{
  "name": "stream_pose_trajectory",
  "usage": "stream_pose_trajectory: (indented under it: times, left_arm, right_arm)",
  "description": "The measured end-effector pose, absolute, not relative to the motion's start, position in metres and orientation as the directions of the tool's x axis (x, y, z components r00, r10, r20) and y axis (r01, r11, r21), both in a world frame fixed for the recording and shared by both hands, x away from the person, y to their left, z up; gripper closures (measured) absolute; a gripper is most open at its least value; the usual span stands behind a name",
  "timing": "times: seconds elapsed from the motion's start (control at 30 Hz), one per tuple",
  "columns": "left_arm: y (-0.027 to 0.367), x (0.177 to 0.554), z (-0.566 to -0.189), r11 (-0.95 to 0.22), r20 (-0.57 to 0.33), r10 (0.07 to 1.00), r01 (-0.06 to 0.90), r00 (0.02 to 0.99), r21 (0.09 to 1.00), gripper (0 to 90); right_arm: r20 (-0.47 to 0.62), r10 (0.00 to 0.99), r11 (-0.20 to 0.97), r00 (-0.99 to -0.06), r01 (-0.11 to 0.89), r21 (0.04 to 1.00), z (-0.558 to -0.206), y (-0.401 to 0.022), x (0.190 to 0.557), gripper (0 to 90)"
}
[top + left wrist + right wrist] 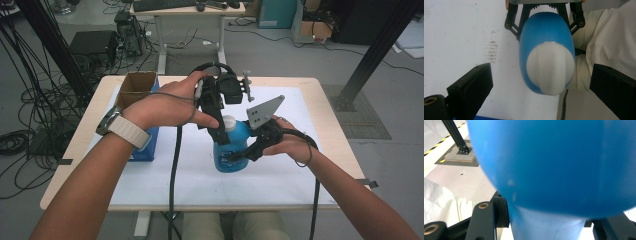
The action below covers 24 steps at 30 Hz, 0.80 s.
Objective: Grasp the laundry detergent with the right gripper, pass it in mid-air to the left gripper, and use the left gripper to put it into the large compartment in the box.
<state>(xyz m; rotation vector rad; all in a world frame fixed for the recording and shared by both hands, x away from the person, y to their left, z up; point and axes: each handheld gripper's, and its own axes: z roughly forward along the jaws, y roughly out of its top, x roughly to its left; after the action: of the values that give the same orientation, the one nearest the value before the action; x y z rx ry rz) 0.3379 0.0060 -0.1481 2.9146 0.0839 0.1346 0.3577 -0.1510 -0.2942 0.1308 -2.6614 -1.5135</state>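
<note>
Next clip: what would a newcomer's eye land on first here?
The bright blue plastic bottle with a white cap, standing upright mid-table on the white mat. The right gripper clamps its body from the side, while the left gripper hangs above with jaws spread wide on either side of the cap. Left of it, an open brown cardboard box sits near the table's far-left corner.

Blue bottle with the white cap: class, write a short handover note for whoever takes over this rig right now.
Right gripper: shut on the blue bottle, holding its body upright on the white mat.
Left gripper: open, jaws either side of the white cap, not touching it.
Done: bottle steadied.
Left: probably close on the cap and twist it off.
Cardboard box sits at the table's left, untouched.
</note>
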Motion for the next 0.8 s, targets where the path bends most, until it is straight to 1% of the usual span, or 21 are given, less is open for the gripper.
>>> stream_pose_trajectory:
  times: [0.4, 0.47, 0.8]
  left_arm:
    - [0.0033, 0.3396, -0.1522, -0.974, 0.082, 0.076, 0.056, 0.994, 0.221, 5.5]
    - [0.0029, 0.3397, -0.1526, -0.974, 0.082, 0.075, 0.055, 0.994, 0.222, 5.6]
    - [0.0039, 0.3403, -0.1533, -0.973, 0.085, 0.080, 0.059, 0.993, 0.222, 6.2]
  right_arm:
    - [0.037, -0.106, 0.522, -0.994, -0.024, 0.853, -0.2937, -0.1485, 0.3554, 43.6]
    - [0.015, -0.104, 0.525, -0.994, -0.042, 0.850, -0.2946, -0.1482, 0.3568, 43.6]
    - [0.012, -0.103, 0.528, -0.995, -0.045, 0.848, -0.2953, -0.1481, 0.3571, 43.5]
